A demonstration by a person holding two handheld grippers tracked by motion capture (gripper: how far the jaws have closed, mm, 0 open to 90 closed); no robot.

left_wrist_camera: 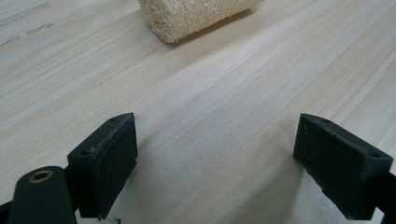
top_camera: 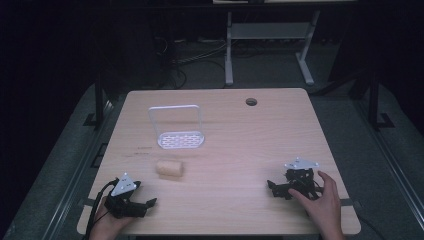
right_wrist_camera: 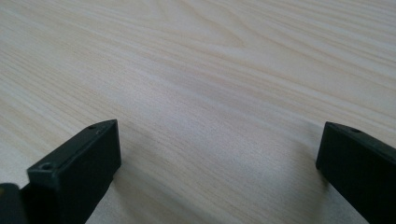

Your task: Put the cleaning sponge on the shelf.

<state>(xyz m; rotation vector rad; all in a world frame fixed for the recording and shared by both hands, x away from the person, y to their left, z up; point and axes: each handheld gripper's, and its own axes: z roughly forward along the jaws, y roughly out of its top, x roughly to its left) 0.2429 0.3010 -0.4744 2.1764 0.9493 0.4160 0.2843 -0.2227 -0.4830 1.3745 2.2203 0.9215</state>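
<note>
The loofah roll (top_camera: pixel 169 168) lies on the table (top_camera: pixel 240 150), near the left gripper (top_camera: pixel 142 204). It looks light, soft and rough; grasp across its middle. Both left and right gripper (top_camera: pixel 276 189) are released, holding nothing.

A light wooden table (top_camera: pixel 235 150) with rounded corners carries everything. Near its far right corner is a small round hole (top_camera: pixel 251 102). Left of centre, toward the far side, stands a white rack (top_camera: pixel 180 139) with a slotted oval base and an upright wire frame. Just nearer than it lies a pale, rough-textured cylinder (top_camera: pixel 170 168) on its side. Both tongs rest on the near part of the table: the left tongs (top_camera: pixel 145 204) at the near left, the right tongs (top_camera: pixel 276 189) at the near right, well apart from each other.
</note>
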